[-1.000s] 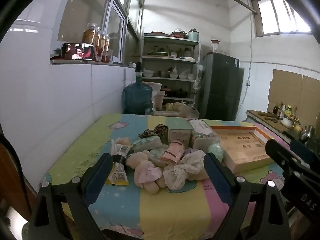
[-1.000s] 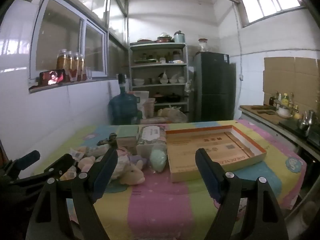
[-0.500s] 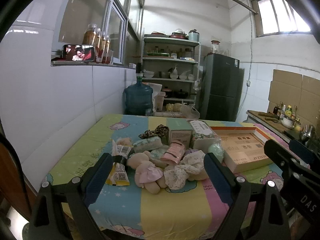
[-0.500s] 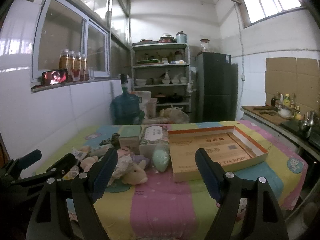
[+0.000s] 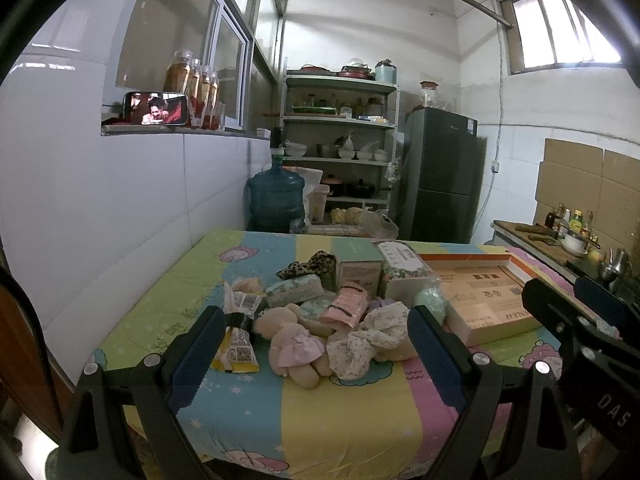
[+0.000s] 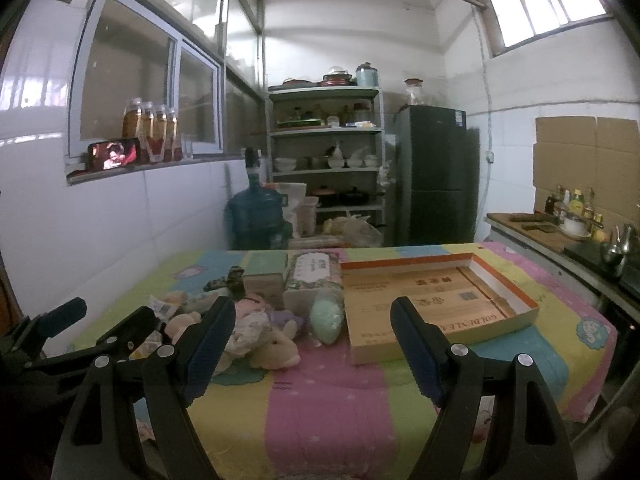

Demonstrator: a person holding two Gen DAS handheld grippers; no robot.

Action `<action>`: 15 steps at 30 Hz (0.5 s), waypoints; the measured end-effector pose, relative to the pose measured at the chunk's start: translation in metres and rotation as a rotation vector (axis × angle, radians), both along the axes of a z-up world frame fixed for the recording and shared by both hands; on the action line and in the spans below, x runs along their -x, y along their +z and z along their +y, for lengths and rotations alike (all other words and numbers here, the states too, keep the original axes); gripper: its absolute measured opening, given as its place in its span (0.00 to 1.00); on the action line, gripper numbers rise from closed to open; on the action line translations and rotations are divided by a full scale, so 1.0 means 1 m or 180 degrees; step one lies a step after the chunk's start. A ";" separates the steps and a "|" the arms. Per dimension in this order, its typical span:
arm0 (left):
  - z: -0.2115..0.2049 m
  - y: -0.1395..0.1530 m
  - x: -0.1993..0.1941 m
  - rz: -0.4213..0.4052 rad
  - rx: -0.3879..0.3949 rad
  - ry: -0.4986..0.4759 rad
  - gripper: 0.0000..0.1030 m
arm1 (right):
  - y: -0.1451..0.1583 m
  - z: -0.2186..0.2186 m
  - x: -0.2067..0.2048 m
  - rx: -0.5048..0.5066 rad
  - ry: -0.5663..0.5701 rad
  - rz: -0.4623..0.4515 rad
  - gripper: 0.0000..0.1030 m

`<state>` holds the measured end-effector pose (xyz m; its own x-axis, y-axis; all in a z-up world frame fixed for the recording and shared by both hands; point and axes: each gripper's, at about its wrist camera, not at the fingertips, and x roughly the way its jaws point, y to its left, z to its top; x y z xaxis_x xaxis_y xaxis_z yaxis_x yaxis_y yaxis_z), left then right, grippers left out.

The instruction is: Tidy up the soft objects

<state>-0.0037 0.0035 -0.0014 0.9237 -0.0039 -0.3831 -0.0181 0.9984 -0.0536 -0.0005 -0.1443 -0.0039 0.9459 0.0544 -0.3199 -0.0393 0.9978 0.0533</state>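
A heap of soft things lies mid-table: a beige plush toy in a pink skirt, a floral fabric scrunchie, a pink pouch, a leopard-print bow, a yellow snack packet and a mint-green soft egg shape. Right of the heap sits a shallow cardboard box lid with an orange rim. My left gripper stands open before the heap, holding nothing. My right gripper is open too, further right, above the near edge of the table.
The table carries a striped pastel cloth. Tissue boxes stand behind the heap. A white tiled wall runs along the left. Behind the table are a blue water jug, shelves and a dark fridge. A counter stands right.
Both views have drifted slightly back and up, so the heap and box sit a little lower and smaller. Nothing on the table has moved. Both grippers stay open.
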 end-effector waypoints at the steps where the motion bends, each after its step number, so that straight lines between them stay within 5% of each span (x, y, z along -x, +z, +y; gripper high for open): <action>1: 0.000 -0.001 -0.001 0.0010 0.0011 0.0006 0.90 | 0.000 0.000 0.000 -0.0001 0.0006 -0.0002 0.79; 15: 0.001 0.000 0.000 0.0005 0.0012 0.0006 0.90 | 0.002 0.001 -0.001 -0.0005 0.0030 -0.0014 0.79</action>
